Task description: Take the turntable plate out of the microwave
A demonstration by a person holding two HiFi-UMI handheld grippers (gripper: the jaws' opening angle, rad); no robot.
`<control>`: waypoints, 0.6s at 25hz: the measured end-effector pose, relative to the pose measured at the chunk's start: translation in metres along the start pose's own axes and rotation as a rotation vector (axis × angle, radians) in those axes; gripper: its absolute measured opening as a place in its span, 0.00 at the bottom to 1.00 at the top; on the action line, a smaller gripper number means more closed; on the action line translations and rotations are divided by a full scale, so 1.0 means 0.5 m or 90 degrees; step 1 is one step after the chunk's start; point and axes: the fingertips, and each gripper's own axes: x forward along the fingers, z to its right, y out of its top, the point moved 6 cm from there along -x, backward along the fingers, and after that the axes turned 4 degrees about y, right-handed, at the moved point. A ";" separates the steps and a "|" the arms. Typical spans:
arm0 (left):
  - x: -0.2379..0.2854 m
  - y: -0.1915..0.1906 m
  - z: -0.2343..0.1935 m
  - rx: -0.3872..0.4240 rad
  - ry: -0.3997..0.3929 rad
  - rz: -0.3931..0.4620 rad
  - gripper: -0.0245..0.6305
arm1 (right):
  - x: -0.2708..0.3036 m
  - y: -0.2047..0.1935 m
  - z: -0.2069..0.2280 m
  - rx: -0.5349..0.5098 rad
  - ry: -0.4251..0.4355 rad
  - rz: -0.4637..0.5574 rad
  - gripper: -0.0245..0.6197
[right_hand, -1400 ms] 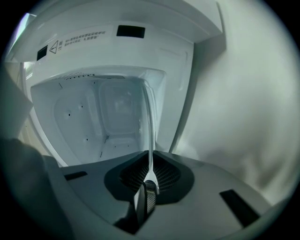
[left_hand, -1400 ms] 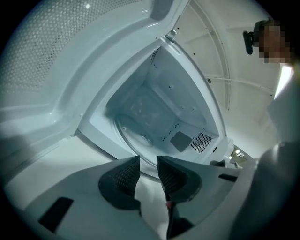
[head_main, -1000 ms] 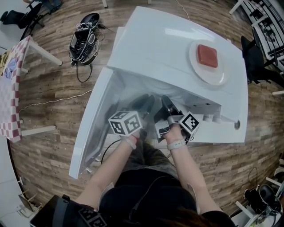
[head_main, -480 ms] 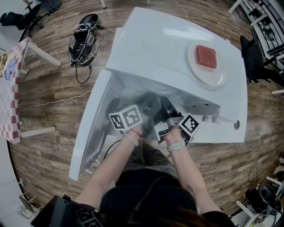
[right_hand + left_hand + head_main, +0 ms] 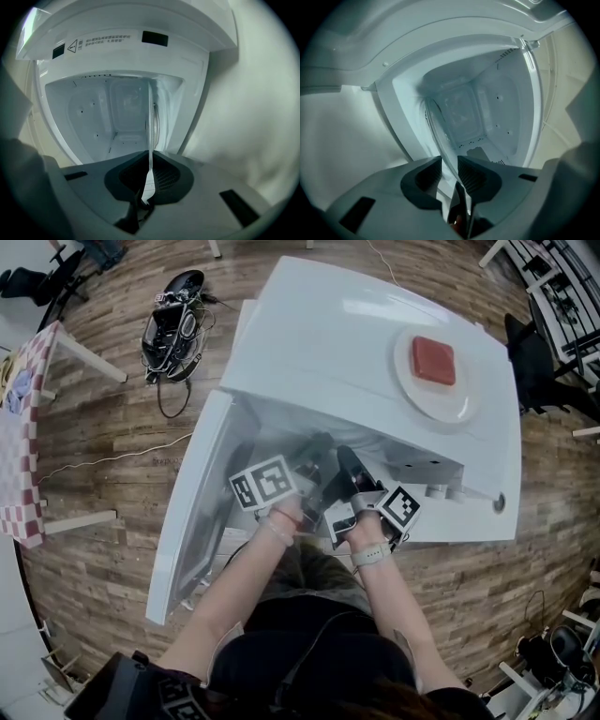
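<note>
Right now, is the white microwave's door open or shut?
Open: the white door stands swung out to the left, and the cavity shows its bare walls.

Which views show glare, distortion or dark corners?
Head view: fisheye bends the floor planks; soft glare on the microwave top. Left gripper view: dark round corners, bluish cast, the clear turntable plate nearly vanishes against the white cavity. Right gripper view: same dark corners; plate edge reads as one bright line.
</note>
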 end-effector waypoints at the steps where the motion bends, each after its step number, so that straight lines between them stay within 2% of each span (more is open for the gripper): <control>1: 0.002 0.000 -0.001 -0.014 -0.001 0.002 0.21 | 0.000 0.000 0.000 0.000 0.001 -0.001 0.10; 7: 0.007 -0.001 -0.005 -0.053 0.015 -0.003 0.17 | -0.001 0.001 0.007 -0.006 -0.002 -0.009 0.10; 15: -0.004 -0.003 -0.009 -0.126 -0.016 0.032 0.12 | 0.001 -0.001 0.011 -0.012 0.024 -0.034 0.10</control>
